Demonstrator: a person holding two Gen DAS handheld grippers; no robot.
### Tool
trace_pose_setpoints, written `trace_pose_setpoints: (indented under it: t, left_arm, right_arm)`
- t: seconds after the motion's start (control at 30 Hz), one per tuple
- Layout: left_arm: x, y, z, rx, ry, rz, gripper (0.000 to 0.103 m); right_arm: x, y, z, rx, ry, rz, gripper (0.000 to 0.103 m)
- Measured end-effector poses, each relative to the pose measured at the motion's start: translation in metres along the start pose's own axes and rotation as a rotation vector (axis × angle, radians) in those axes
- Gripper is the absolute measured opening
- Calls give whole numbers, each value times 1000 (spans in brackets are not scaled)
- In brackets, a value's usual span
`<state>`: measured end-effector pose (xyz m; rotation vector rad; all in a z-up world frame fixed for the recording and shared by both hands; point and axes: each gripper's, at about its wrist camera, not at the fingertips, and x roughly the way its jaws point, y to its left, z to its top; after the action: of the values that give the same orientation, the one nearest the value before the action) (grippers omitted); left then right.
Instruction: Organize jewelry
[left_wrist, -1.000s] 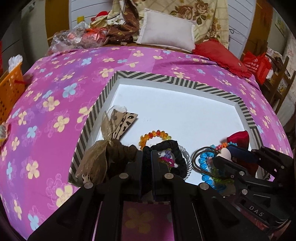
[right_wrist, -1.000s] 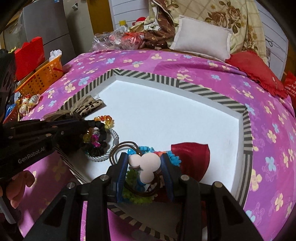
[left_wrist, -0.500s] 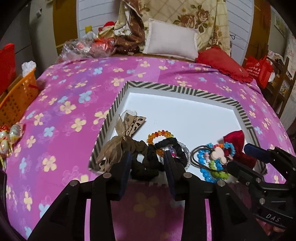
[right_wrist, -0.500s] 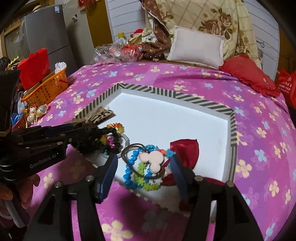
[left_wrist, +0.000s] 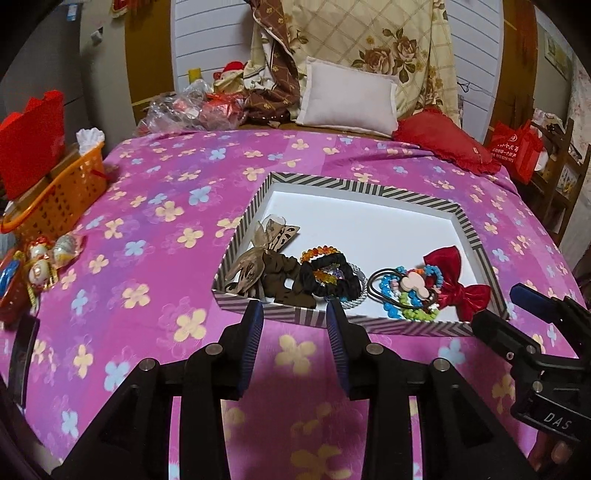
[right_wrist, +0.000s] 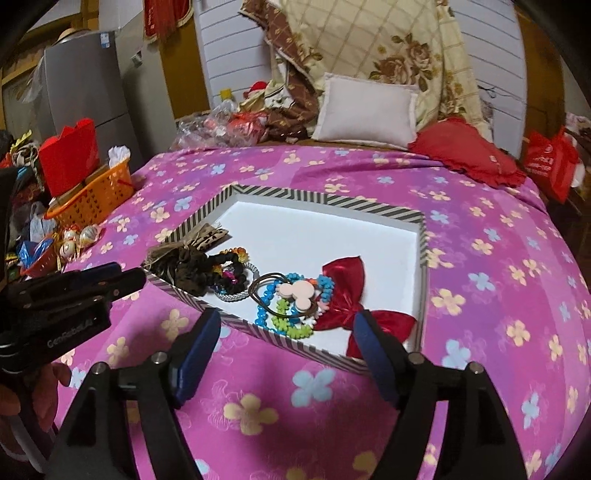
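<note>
A striped-rimmed white tray (left_wrist: 325, 182) (right_wrist: 325, 197) lies on the pink flowered bedspread. Along its near edge lie a brown scrunchie with ribbon (left_wrist: 273, 275) (right_wrist: 184, 264), a black scrunchie (left_wrist: 325, 278) with an orange bead bracelet (left_wrist: 314, 254), blue and green bead bracelets with a pink mouse-shaped clip (left_wrist: 412, 286) (right_wrist: 299, 291), and a red bow (left_wrist: 448, 275) (right_wrist: 345, 282). My left gripper (left_wrist: 295, 328) is open and empty, just short of the tray's near rim. My right gripper (right_wrist: 286, 341) is open and empty, before the near rim by the bracelets.
An orange basket (left_wrist: 55, 195) (right_wrist: 92, 192) and red bag stand at the left edge of the bed, with wrapped trinkets (left_wrist: 40, 258) beside them. A white pillow (left_wrist: 347, 98), red cushion (left_wrist: 439, 138) and piled fabric lie at the head of the bed.
Both grippers have opened, let go of the scrunchie and the mouse clip bracelets, and pulled back from the tray. The items now lie in the tray.
</note>
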<state>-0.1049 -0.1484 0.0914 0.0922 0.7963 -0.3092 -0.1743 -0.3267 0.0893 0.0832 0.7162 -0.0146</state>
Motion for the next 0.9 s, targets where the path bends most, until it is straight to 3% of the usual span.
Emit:
trace_pose_setpoints:
  t: [0.2, 0.9]
  left_arm:
    - [-23, -4, -5, 4, -37, 15, 27]
    - [-77, -7, -11, -6, -130, 53, 27]
  right_arm:
    - [-17, 4, -5, -6, -19, -28, 87]
    - [-64, 20, -8, 4, -69, -32, 92]
